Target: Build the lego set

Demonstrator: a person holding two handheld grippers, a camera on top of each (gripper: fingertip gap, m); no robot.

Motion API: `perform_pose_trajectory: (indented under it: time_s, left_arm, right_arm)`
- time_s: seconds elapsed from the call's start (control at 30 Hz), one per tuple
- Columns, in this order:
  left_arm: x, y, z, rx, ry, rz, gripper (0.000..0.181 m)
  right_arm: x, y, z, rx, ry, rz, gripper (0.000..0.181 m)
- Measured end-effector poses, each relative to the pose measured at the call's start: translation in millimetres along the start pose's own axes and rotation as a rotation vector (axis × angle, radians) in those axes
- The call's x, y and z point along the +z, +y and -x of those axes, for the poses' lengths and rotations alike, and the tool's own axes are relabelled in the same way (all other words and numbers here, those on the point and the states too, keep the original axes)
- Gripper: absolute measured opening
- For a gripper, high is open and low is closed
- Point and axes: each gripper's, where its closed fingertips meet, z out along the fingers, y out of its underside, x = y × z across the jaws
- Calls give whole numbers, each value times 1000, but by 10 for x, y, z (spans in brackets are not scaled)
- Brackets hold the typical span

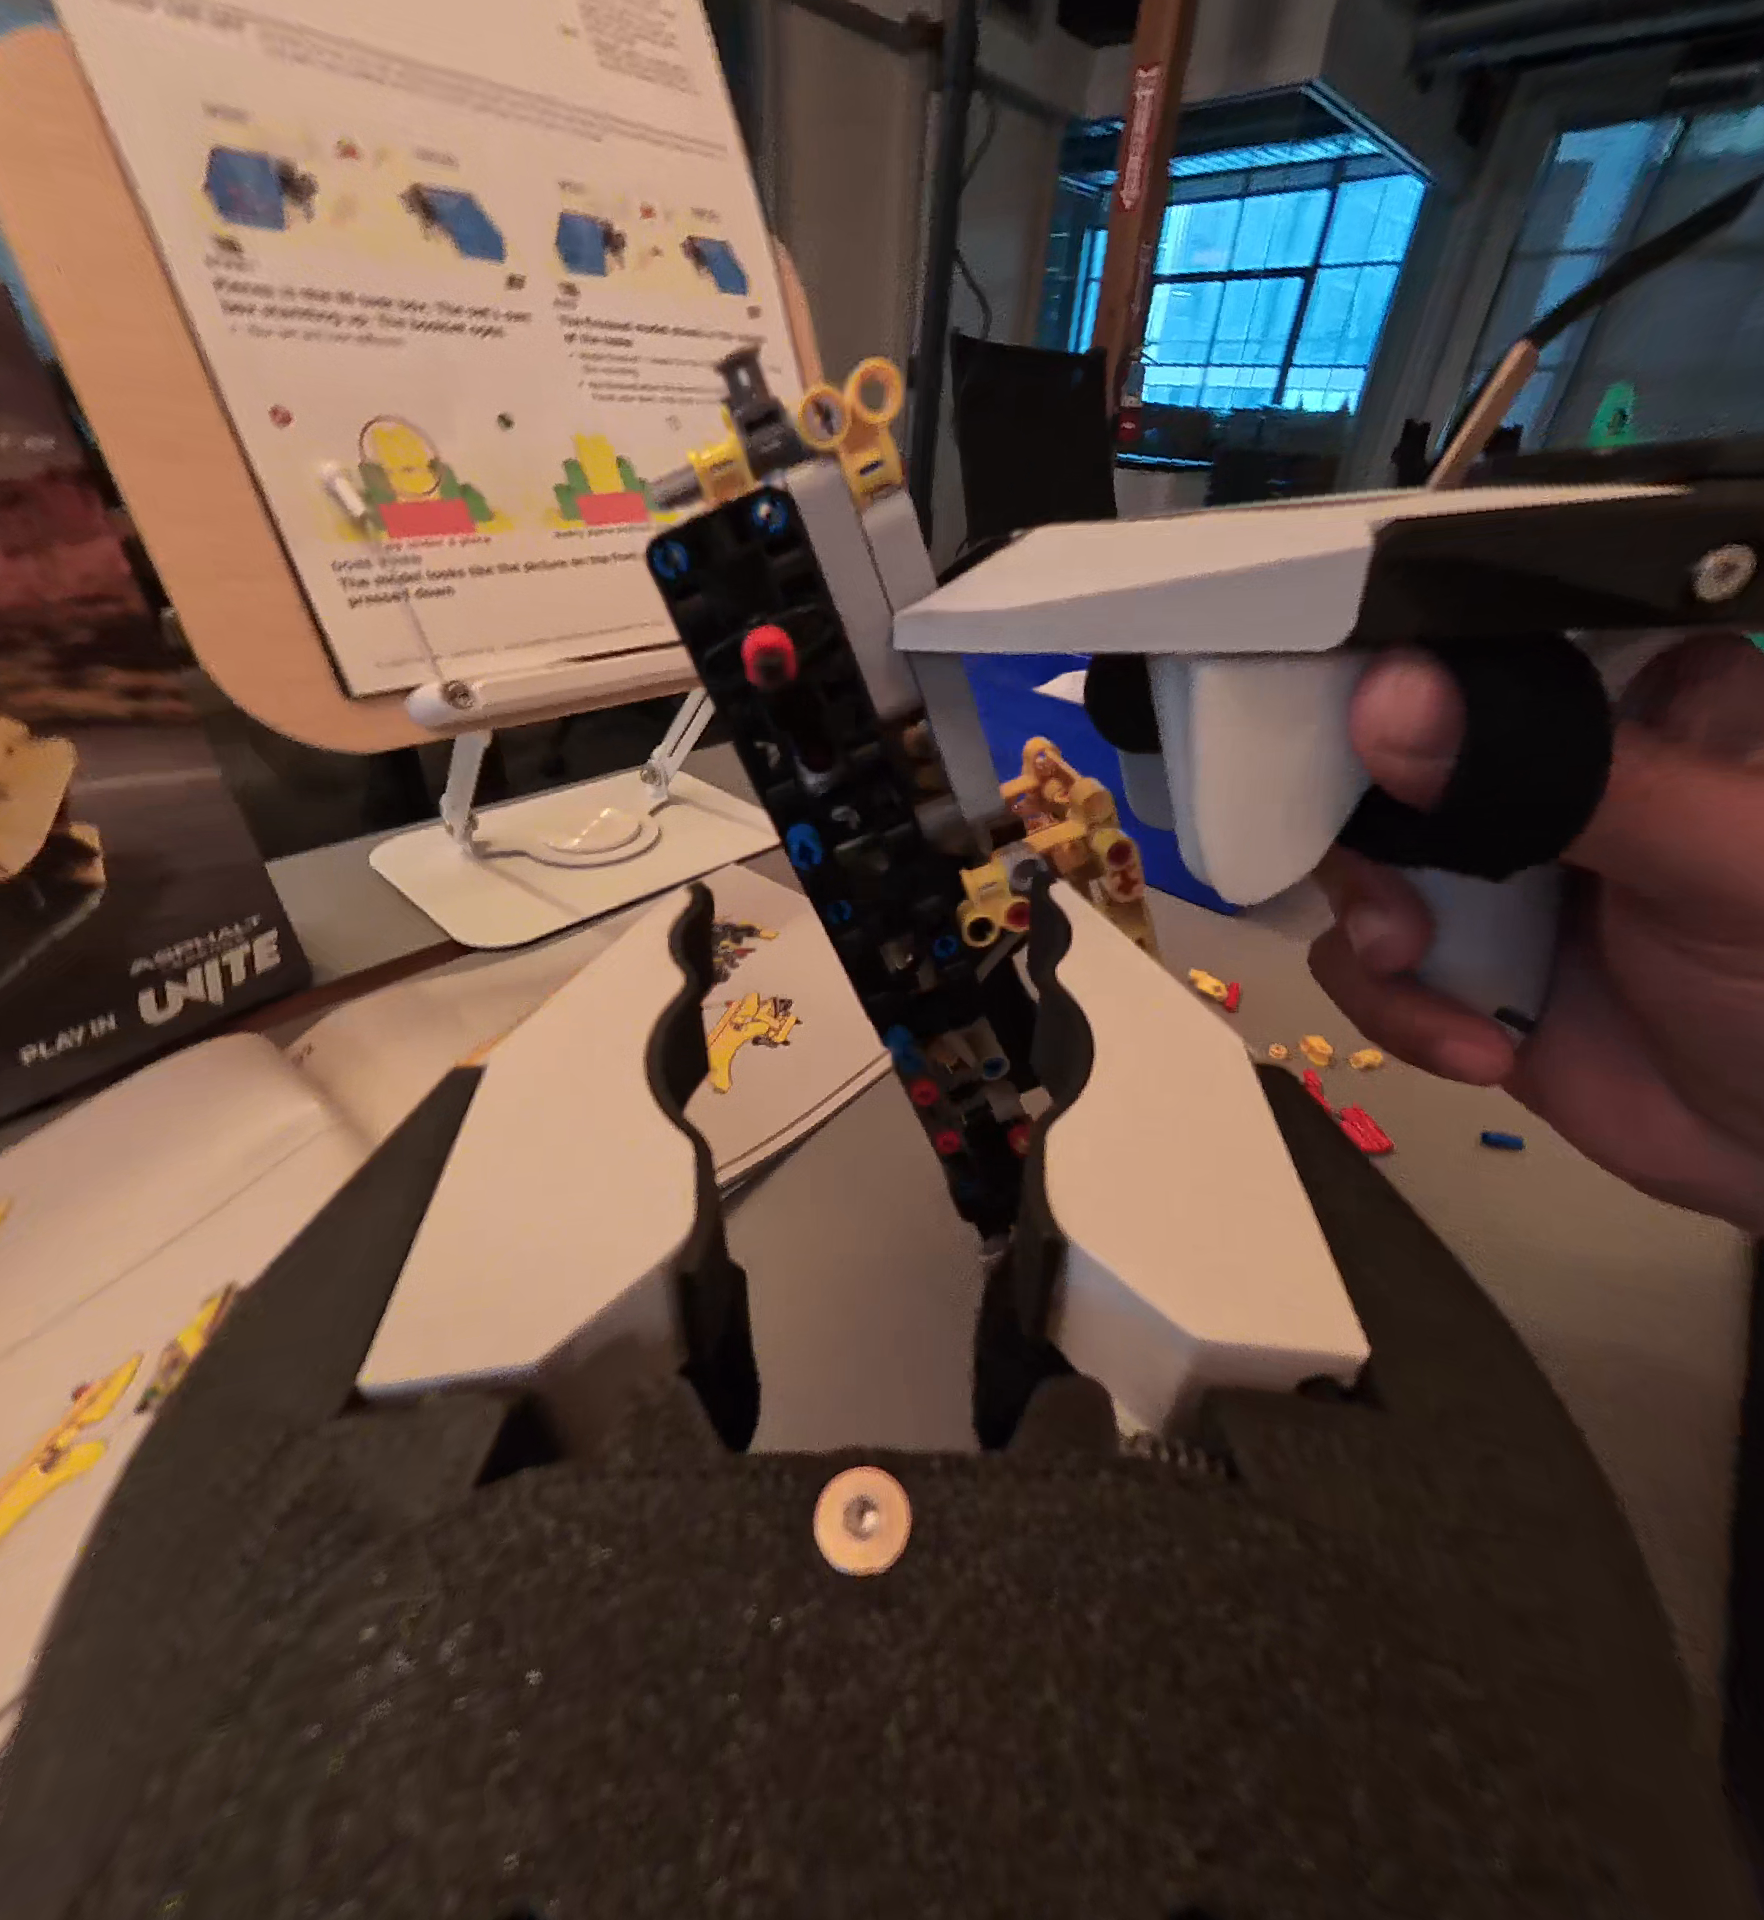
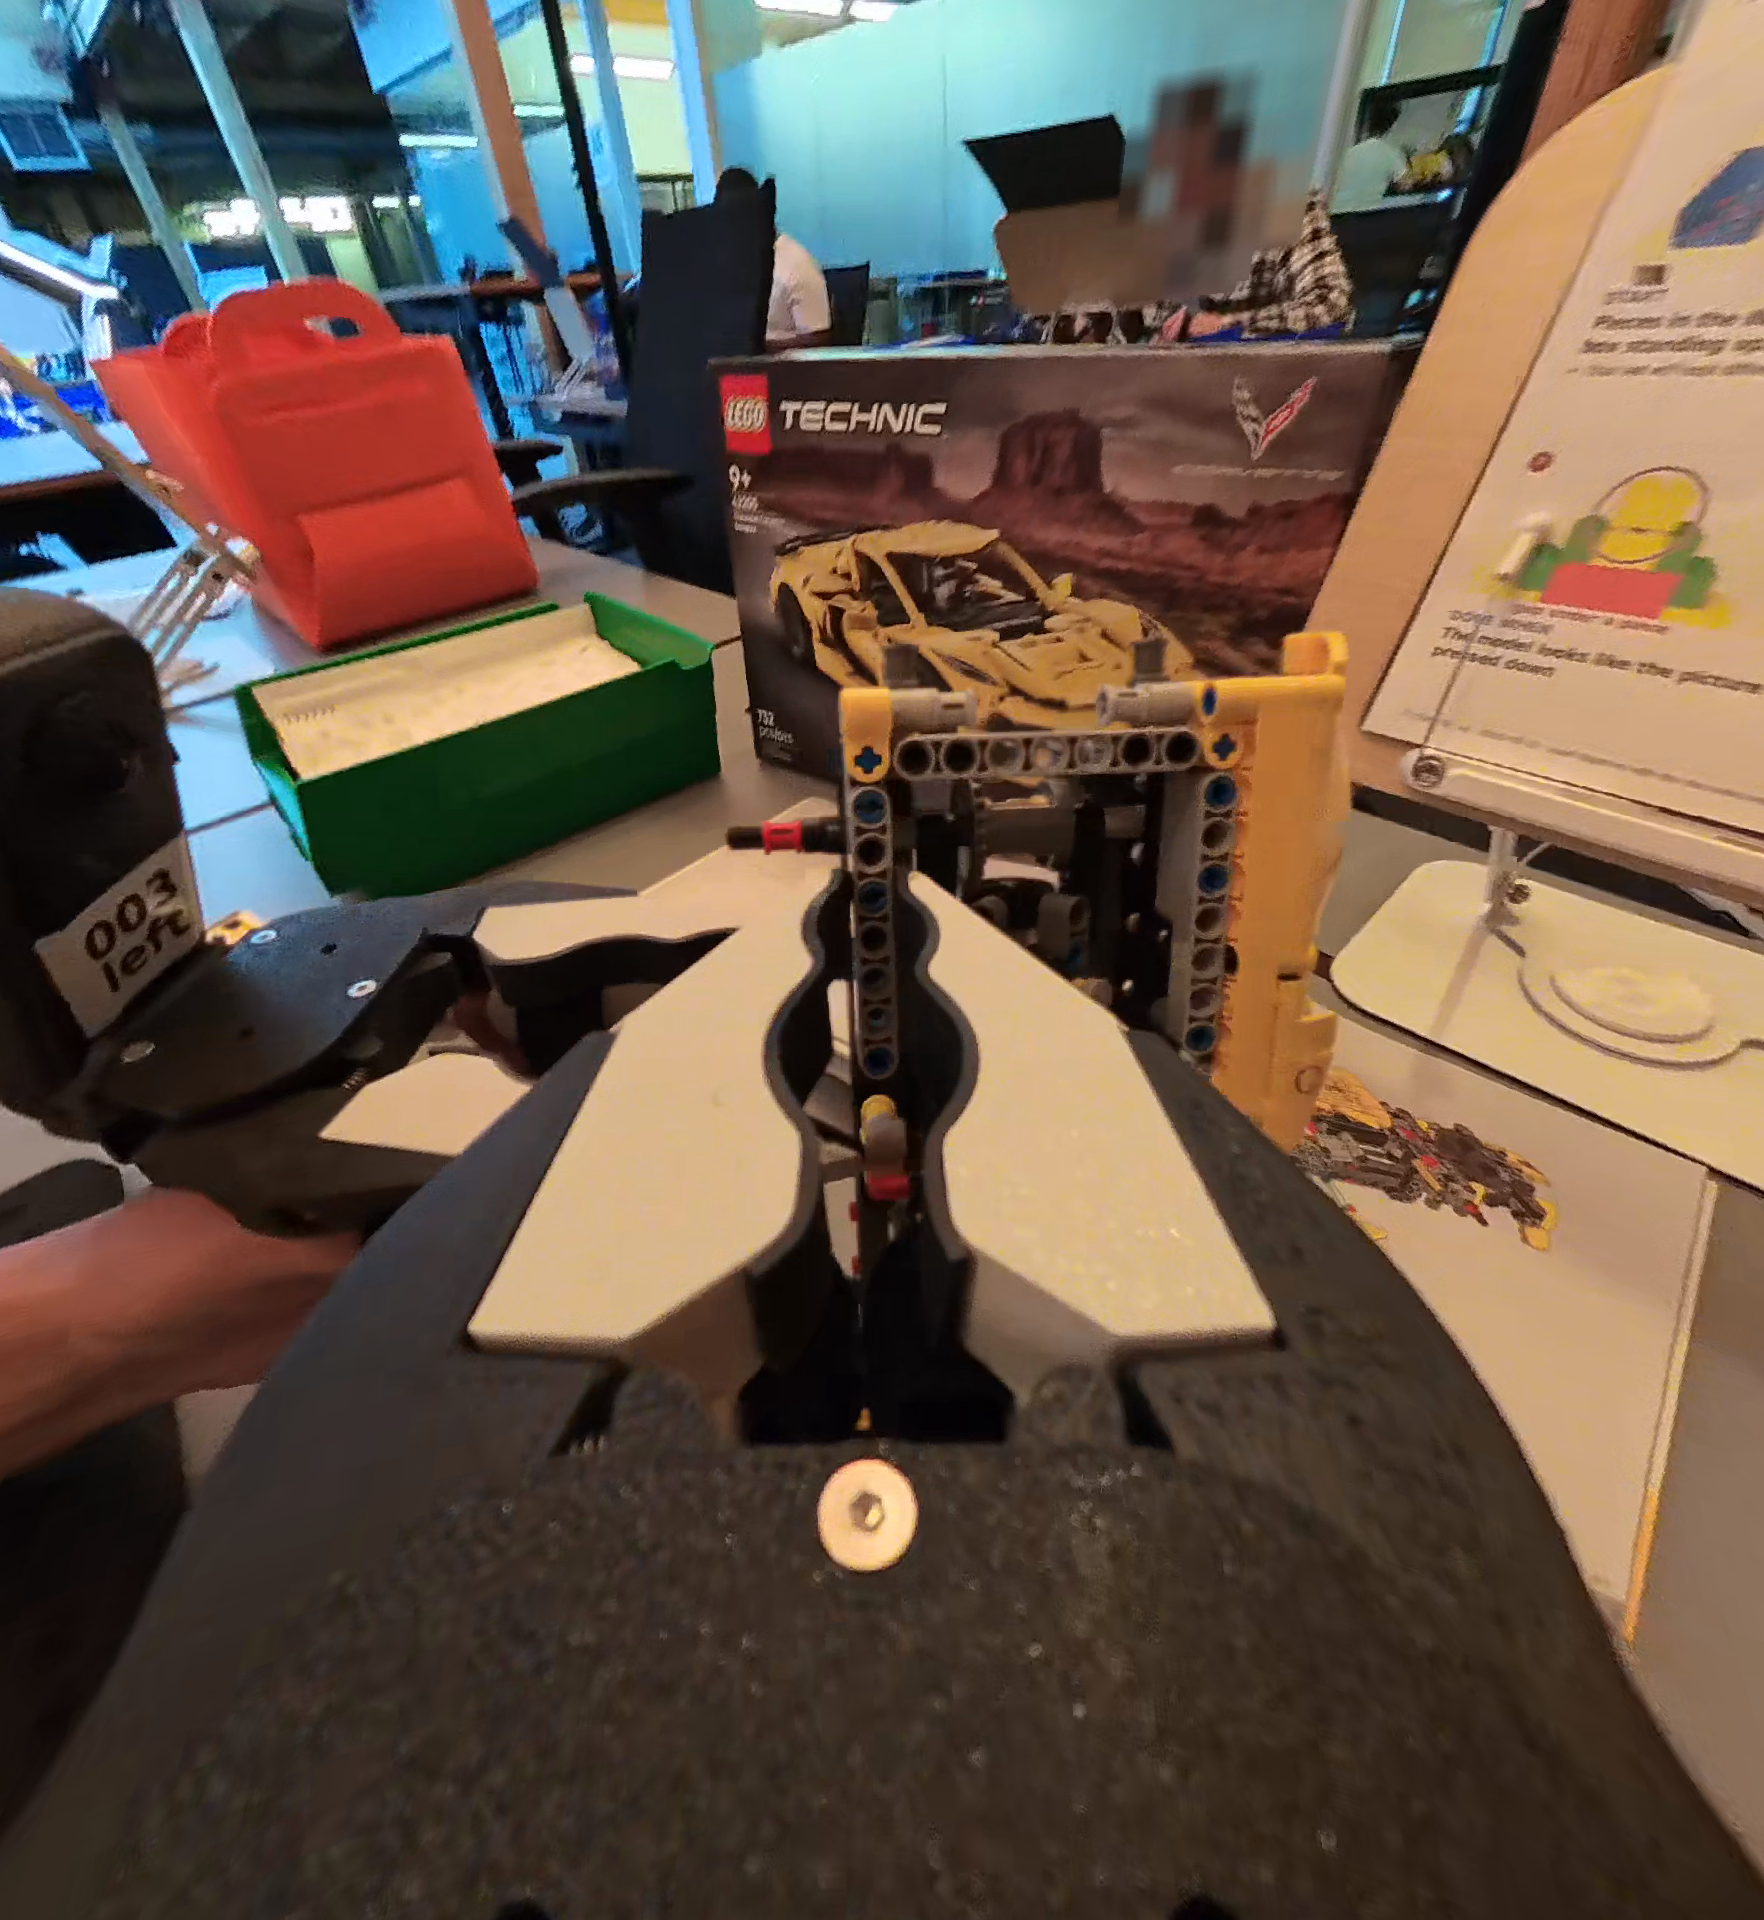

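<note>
Left wrist view: left tool [image 1: 862, 935] sat apart at frame centre, the lego model [image 1: 816, 769] leaning against its right finger only. Right wrist view: right tool [image 2: 873, 914] clamped the model's grey beam [image 2: 873, 935] mid-frame, held above the worktop [image 2: 1584, 1382]; set box [image 2: 1044, 520] stood behind, upper centre.

White fingers [image 2: 649, 1143] with wavy black pads, speckled black body, silver screw [image 2: 866, 1513].

The half-built lego chassis of black, grey and yellow beams [image 2: 1044, 883] is held upright off the table. A grey holed frame studded with blue pins faces the right wrist view; a black panel [image 1: 805, 790] carries a red-tipped axle [image 1: 766, 655]. Loose red, yellow and blue pieces [image 1: 1335, 1081] lie scattered on the table.
</note>
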Motion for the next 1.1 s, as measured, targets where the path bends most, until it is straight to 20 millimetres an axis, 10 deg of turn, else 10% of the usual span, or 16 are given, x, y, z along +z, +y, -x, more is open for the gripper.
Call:
perform_pose_trajectory:
  time_s: [0.57, 0.7, 0.87, 1.1]
  left_arm:
    - [51, -272, -216, 7, 91, -44, 47]
    - [42, -262, -237, -8, 224, -4, 46]
    - [27, -248, -248, -9, 483, 57, 46]
    - [85, -255, -363, 39, 729, 99, 45]
  right_arm:
    - [-235, 11, 131, 53, 48, -69, 6]
    - [-334, -66, 287, 19, -185, -60, 30]
    - [-869, -484, -366, 32, -283, -226, 39]
    - [-616, 60, -403, 166, -728, 21, 64]
